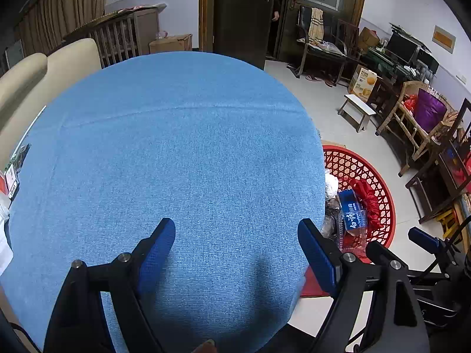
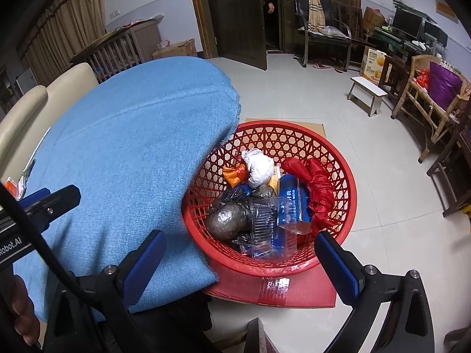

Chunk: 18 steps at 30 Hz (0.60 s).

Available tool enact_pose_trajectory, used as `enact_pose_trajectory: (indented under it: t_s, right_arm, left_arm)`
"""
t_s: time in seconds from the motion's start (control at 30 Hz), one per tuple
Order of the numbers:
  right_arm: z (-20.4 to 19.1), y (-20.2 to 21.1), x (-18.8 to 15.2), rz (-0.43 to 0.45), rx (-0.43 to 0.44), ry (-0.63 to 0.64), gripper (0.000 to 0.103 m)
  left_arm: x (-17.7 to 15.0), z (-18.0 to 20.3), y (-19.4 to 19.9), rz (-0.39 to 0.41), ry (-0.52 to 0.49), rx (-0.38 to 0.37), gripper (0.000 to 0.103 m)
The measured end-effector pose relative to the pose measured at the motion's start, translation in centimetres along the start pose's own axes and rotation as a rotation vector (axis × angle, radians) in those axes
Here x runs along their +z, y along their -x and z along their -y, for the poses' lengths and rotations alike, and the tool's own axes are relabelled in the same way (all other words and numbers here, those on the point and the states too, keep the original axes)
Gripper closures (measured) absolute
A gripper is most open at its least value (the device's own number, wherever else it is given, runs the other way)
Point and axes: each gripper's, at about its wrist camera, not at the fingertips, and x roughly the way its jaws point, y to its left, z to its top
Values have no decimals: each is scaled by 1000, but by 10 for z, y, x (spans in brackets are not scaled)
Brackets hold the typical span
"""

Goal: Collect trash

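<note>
A red lattice basket (image 2: 294,135) stands on the floor by the table's right edge and holds trash: a white crumpled wad (image 2: 260,167), an orange wrapper (image 2: 234,175), a grey foil ball (image 2: 226,220), clear plastic packaging (image 2: 265,226), a blue pack (image 2: 290,203) and red cloth (image 2: 319,188). My right gripper (image 2: 240,247) is open and empty above the basket's near rim. My left gripper (image 1: 237,235) is open and empty over the blue tablecloth (image 1: 176,147). The basket also shows in the left wrist view (image 1: 379,182).
Small items lie at the table's far left edge (image 1: 11,176). A cream sofa (image 1: 44,73) stands behind the table. A white stool (image 2: 368,94), wooden chairs (image 2: 424,103) and a cardboard box (image 2: 372,64) stand at the right. The basket rests on flat cardboard (image 2: 294,291).
</note>
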Motion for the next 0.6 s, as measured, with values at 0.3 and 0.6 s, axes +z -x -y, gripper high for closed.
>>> enact_pose_trajectory:
  t_s: [0.3, 0.6]
  right_arm:
    - [0, -1, 0, 2, -3, -3, 1]
    - [1, -2, 0, 0, -2, -7, 1]
  left_arm:
    - [-2, 1, -2, -7, -11, -6, 18]
    - [-1, 0, -2, 1, -9, 16, 18]
